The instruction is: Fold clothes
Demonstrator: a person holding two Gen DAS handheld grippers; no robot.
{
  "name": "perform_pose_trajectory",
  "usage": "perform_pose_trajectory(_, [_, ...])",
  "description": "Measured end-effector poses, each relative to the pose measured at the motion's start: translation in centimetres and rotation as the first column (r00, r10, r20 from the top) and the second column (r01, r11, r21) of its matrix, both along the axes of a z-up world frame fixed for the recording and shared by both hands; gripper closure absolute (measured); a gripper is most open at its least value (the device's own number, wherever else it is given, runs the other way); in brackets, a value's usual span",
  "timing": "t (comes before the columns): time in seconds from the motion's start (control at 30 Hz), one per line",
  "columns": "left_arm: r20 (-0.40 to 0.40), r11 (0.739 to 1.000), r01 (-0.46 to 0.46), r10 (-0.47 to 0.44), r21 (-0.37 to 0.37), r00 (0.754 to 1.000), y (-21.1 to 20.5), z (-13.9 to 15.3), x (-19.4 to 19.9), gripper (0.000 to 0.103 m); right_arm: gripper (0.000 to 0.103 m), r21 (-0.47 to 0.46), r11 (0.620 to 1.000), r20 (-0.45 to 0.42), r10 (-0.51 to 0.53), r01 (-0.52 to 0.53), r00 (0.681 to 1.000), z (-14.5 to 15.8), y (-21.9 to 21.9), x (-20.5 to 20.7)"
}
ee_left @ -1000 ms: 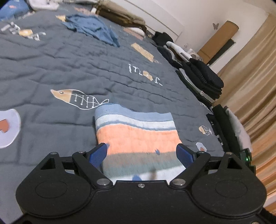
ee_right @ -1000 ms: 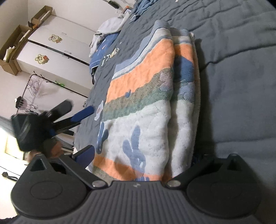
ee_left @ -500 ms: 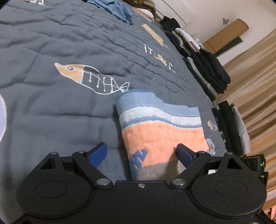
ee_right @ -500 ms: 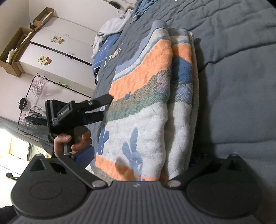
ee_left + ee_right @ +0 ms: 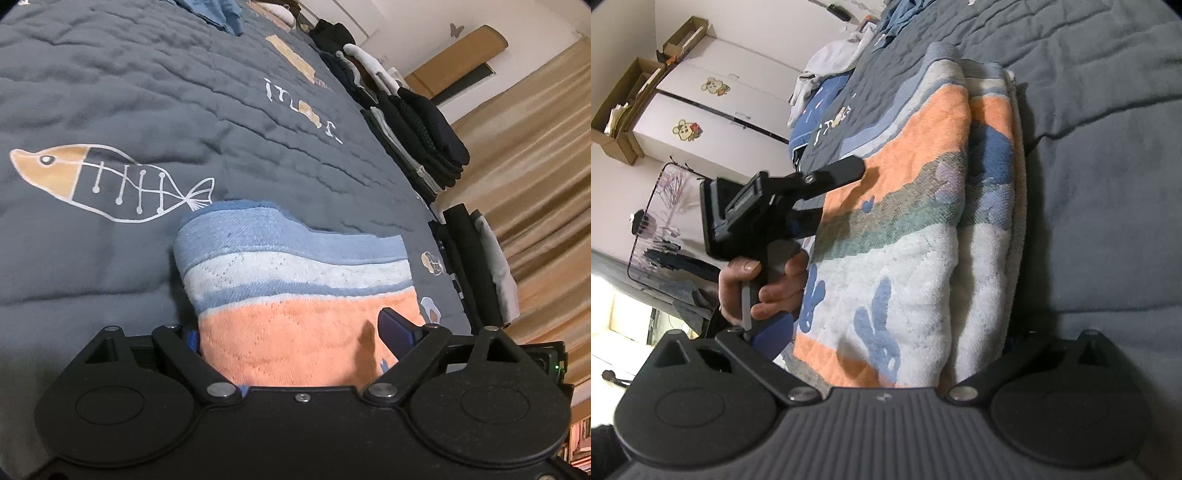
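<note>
both sets of jaws stood wide, straddling the folded striped towel (image 5: pixel 295 280) on the grey bedspread (image 5: pixel 110 110): left gripper (image 5: pixel 291 332) at one side, right gripper (image 5: pixel 886 354) at its end. judged step: gripping the folded bundle; next, close and lift evenly. its long axis ran away from the right gripper, blue band farthest.

A folded towel (image 5: pixel 295 280) is lying flat on the grey quilted bed (image 5: pixel 110 110), its far edge just beside a printed fish motif (image 5: pixel 107 184). Its bands are running blue, white and orange from far to near. In the right wrist view the towel (image 5: pixel 905 240) is showing several stacked layers, with a grey-green stripe and blue rabbit shapes on white.
</note>
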State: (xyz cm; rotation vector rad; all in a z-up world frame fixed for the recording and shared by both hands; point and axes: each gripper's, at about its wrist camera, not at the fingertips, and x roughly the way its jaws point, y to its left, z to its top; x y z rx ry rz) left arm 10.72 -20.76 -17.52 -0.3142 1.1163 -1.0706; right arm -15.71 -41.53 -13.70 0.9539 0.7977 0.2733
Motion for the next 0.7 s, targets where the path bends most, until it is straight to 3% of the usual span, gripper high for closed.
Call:
perform_pose_trajectory(0.23, [-0.023, 0.999, 0.006, -0.007, -0.042, 1.000, 0.0, -0.6, 0.8, 0.017, 0.000, -0.026, 1.000, -0.009, 0.013, -0.014, 1.000, 0.2, 0.4, 0.6])
perform_pose_trajectory(0.47, [-0.027, 0.998, 0.024, -0.025, -0.053, 0.999, -0.1, -0.7, 1.0, 0.033, 0.002, -0.002, 1.000, -0.030, 0.031, -0.031, 0.999, 0.5, 0.3, -0.2])
perform_pose_trajectory(0.7, [-0.008, 0.998, 0.049, -0.049, -0.046, 0.999, -0.5, -0.8, 0.7, 0.029, 0.001, -0.062, 0.997, -0.023, 0.047, -0.048, 0.999, 0.6, 1.0, -0.3])
